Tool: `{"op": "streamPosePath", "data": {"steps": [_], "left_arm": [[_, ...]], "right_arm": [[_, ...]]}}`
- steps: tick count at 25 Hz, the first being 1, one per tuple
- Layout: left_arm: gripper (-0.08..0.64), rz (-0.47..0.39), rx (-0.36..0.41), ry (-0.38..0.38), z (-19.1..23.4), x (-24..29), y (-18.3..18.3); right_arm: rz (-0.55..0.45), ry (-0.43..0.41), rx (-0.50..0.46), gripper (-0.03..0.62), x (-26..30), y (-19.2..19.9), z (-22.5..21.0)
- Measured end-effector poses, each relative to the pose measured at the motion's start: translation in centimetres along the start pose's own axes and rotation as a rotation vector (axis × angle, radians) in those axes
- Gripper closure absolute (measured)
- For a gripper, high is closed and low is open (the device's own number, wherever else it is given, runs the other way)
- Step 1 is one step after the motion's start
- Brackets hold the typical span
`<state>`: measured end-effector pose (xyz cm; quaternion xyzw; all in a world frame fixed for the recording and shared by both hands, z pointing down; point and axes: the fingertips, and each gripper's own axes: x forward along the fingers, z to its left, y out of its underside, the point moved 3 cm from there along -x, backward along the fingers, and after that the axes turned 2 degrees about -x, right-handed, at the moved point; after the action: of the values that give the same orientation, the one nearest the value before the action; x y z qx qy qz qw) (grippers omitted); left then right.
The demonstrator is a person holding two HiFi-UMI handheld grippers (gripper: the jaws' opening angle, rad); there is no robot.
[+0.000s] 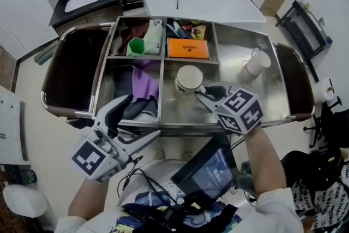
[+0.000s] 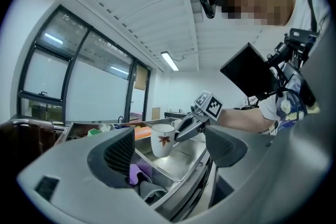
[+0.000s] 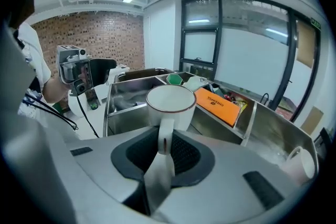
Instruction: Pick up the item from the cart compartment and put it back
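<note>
A white mug (image 1: 189, 78) with a dark rim and a red leaf print (image 2: 161, 140) hangs over the cart's middle front compartment (image 1: 185, 109), its rim about level with the cart's walls. My right gripper (image 1: 203, 94) is shut on the mug's handle (image 3: 164, 136), and in the right gripper view the mug (image 3: 170, 105) stands upright just ahead of the jaws. My left gripper (image 1: 143, 116) is open with nothing between its fingers, at the cart's front edge beside the left front compartment. From the left gripper view, the right gripper (image 2: 191, 127) reaches in from the right.
A second white mug (image 1: 256, 63) lies tilted in the steel right compartment. An orange box (image 1: 188, 48) and a green cup (image 1: 136, 46) fill the back compartments, and purple cloth (image 1: 144, 82) the left front one. A tablet (image 1: 210, 169) hangs at the person's chest.
</note>
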<state>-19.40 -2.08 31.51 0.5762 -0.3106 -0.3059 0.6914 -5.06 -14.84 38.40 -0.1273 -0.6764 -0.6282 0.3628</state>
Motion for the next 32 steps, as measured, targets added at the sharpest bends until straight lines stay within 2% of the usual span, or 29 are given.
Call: {"op": "streamPosePath", "data": {"steps": [7,15,20,22,23,27,32], "left_arm": [[0.149,0.000,0.000,0.018,0.5,-0.6,0.1],[0.149,0.006,-0.008,0.029,1.1,-0.9,0.4],[0.149,0.010,-0.010,0.038,1.3,-0.9,0.5],[0.149,0.014,-0.010,0.042,1.4,-0.9,0.5],[0.149,0.016,-0.010,0.044,1.5,-0.9,0.6],[0.149,0.011,-0.009,0.060,1.5,-0.9,0.5],[0.149,0.015,-0.009,0.081,1.5,-0.8,0.7]], "right_arm": [[0.096,-0.010,0.002,0.515,4.5,1.2,-0.1],[0.145,-0.020,0.014,0.515,5.4,1.5,-0.2],[0.189,0.030,-0.009,0.500,5.3,2.0,-0.2],[0.205,0.077,-0.042,0.460,5.1,2.1,-0.5],[0.200,0.090,-0.047,0.436,4.9,2.1,-0.6],[0.162,0.112,-0.020,0.419,3.7,1.6,-0.8],[0.081,0.183,-0.002,0.413,0.5,0.5,-0.6]]}}
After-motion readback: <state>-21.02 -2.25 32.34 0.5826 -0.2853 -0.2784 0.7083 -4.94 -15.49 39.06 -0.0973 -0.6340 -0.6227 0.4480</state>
